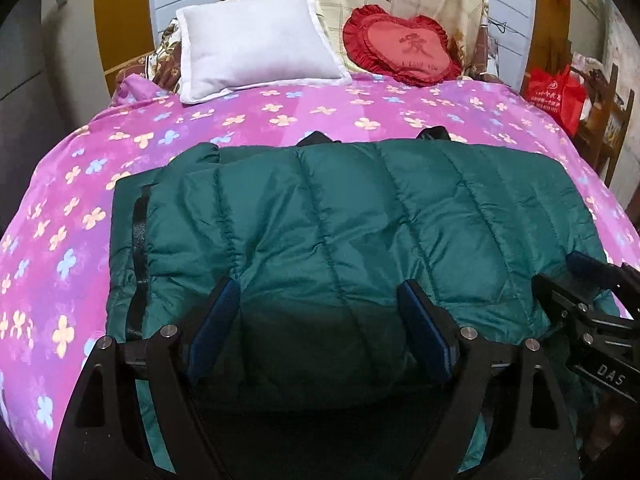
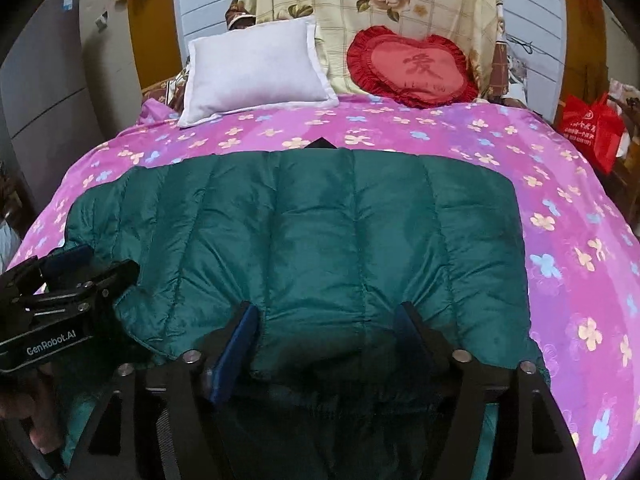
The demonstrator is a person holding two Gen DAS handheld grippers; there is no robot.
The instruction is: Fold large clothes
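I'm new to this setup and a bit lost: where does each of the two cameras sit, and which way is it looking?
Left wrist: on the left gripper, looking down over the green jacket toward the pillows; its open fingers show, with the right gripper at the edge.
Right wrist: on the right gripper, facing likewise; the left gripper and a hand show.
Shared: jacket, white pillow, red cushion.

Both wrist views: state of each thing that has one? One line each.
green puffer jacket: folded into a block, flat on the bed
left gripper: open, pads apart over the jacket's near edge
right gripper: open over the jacket's near edge
white pillow: propped against bedding
red heart cushion: leaning upright
red bag: standing beside the bed
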